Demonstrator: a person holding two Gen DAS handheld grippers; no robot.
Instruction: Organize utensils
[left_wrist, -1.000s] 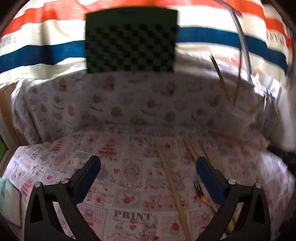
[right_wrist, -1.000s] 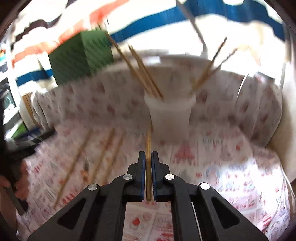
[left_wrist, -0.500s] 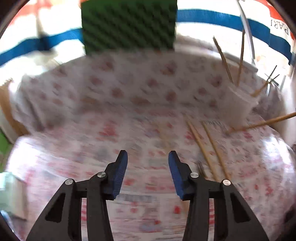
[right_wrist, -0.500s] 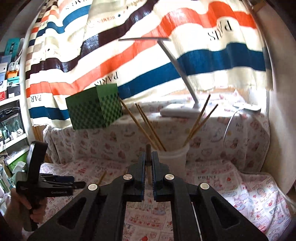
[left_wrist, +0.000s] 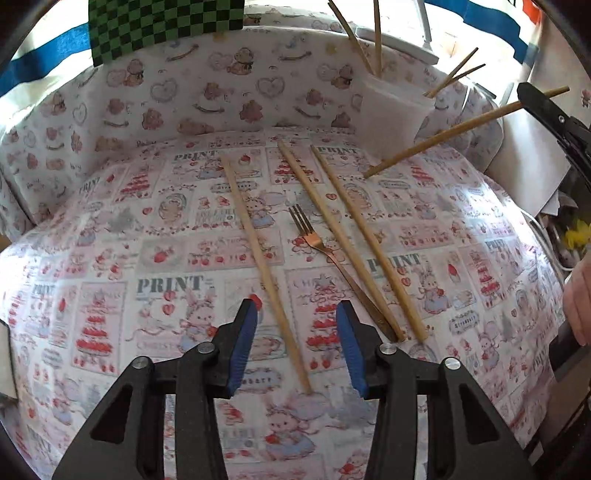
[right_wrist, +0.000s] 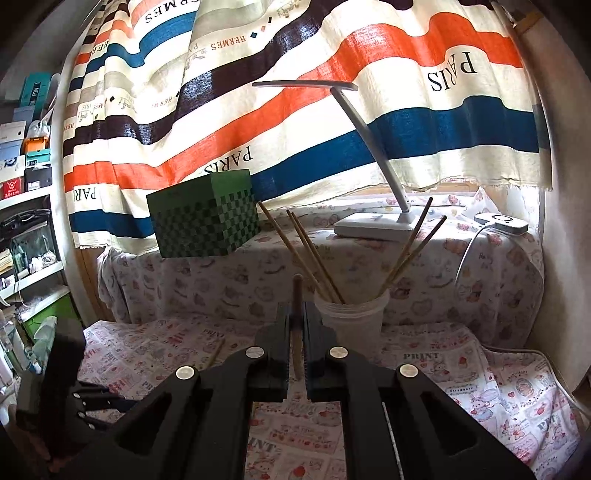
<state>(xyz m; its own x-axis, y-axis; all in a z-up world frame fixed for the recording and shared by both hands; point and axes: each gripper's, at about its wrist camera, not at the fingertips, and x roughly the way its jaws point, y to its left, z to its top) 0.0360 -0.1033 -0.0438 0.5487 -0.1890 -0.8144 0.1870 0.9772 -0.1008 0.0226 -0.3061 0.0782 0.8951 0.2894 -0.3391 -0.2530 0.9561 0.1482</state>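
Observation:
On the printed cloth lie three wooden chopsticks and a copper fork. My left gripper hangs open just above the leftmost chopstick, whose near end runs between the blue pads without touching them. The other two chopsticks lie right of the fork. My right gripper is shut on one chopstick, held in the air left of the white cup. The cup holds several chopsticks. The left wrist view shows that held chopstick slanting down beside the cup.
A green checkered box and a white desk lamp stand on the raised ledge behind the cup. A striped cloth hangs behind. Shelves fill the left side. A person's hand shows at the right edge.
My left gripper's jaws narrowed from wide open, and it tipped down over the leftmost chopstick. My right gripper rose from the cloth with its chopstick, level with the cup.

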